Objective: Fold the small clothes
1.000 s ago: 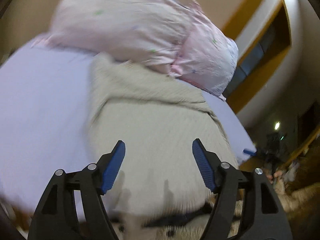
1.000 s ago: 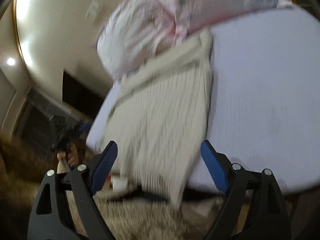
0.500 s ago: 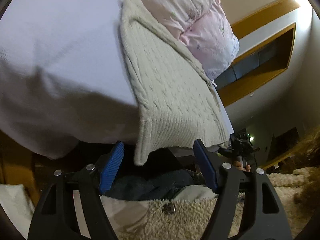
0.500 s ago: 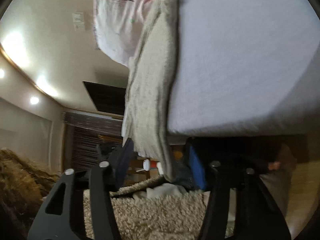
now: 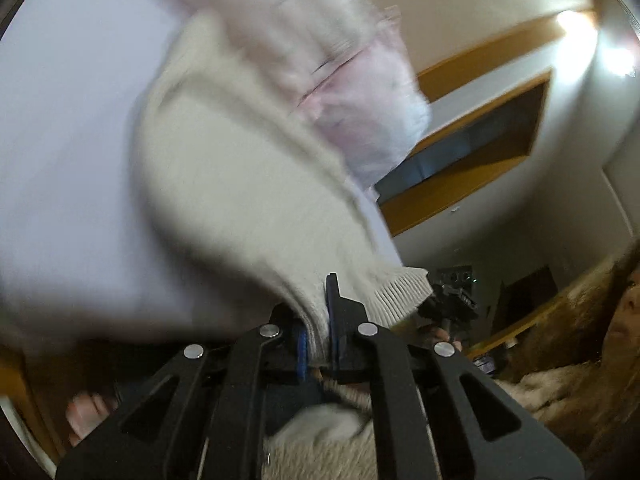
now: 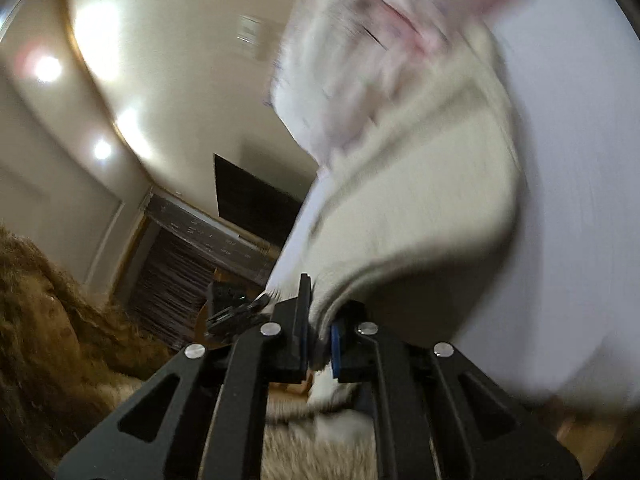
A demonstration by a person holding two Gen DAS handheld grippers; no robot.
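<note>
A cream cable-knit sweater [image 5: 240,184] lies along a white-sheeted bed [image 5: 68,128], its ribbed hem hanging off the near edge. My left gripper [image 5: 320,332] is shut on the hem near one corner. My right gripper [image 6: 318,340] is shut on the hem at the other corner of the sweater [image 6: 424,196]. The hem is lifted off the bed [image 6: 572,184] and the knit arches up from both grips. Both views are blurred by motion.
A pink floral pillow [image 5: 352,68] lies at the far end of the sweater, also in the right wrist view [image 6: 360,68]. A shaggy beige rug [image 5: 320,456] covers the floor below. A person's face [image 5: 624,312] is at the right. A bare foot [image 5: 86,416] is at lower left.
Both grippers were open at the bed's edge; they have closed on the sweater's hem and are lifting it, so the knit now bows upward.
</note>
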